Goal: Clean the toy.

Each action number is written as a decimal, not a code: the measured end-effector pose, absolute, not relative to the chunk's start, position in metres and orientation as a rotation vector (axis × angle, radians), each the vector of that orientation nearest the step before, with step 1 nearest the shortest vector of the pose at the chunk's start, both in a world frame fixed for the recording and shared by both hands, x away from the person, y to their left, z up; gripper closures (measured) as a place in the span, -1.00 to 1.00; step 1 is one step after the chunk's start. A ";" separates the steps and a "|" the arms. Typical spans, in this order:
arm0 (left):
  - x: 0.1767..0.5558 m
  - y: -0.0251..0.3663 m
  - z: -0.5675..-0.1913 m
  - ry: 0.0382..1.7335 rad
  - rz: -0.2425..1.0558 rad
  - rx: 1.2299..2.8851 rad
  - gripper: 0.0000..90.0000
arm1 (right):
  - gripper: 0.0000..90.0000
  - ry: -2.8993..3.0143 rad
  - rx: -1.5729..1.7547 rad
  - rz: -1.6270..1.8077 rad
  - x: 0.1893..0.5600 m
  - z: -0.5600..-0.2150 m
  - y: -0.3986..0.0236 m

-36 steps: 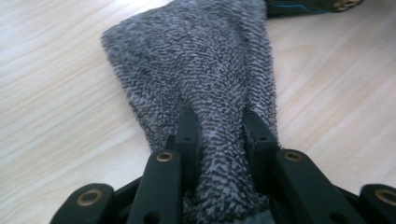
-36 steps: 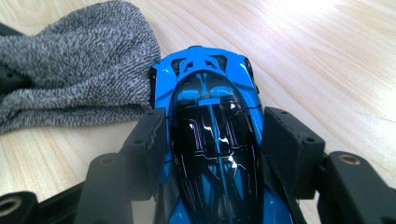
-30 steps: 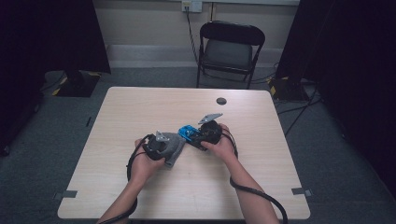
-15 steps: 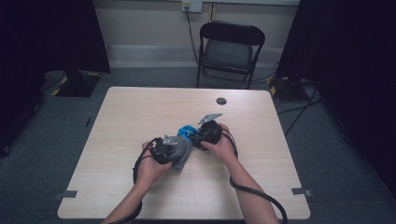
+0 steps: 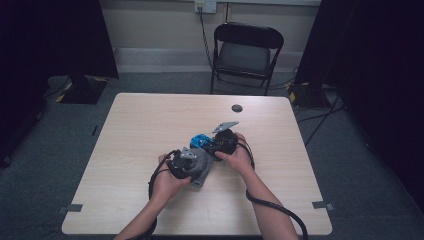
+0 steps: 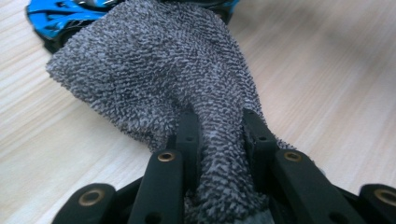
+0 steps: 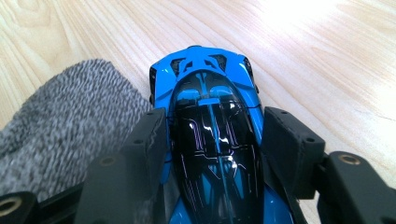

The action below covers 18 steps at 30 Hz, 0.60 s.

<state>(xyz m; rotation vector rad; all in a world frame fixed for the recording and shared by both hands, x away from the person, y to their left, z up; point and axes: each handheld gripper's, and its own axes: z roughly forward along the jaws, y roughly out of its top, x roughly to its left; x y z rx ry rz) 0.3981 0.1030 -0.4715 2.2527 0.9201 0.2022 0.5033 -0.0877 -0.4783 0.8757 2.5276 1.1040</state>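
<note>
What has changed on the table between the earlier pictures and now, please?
The left gripper, shut on the grey cloth, has carried it right, up against the blue toy car. The right gripper stays clamped on the car in the same spot; the small black disc hasn't moved.

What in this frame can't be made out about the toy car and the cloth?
- Blue toy car, right gripper view: its near end is cut off by the bottom edge and its sides are covered by the right gripper's fingers.
- Grey cloth, left gripper view: it hides most of the car.
- Small dark disc, high view: too small to identify.
</note>
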 end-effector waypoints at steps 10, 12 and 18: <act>0.394 0.094 -0.472 0.889 0.175 2.250 0.61 | -0.09 2.524 0.879 1.105 0.503 -0.479 -0.088; 0.393 0.092 -0.472 0.885 0.178 2.249 0.61 | -0.09 2.524 0.881 1.107 0.503 -0.479 -0.088; 0.391 0.086 -0.472 0.866 0.158 2.247 0.61 | -0.09 2.524 0.880 1.109 0.503 -0.479 -0.088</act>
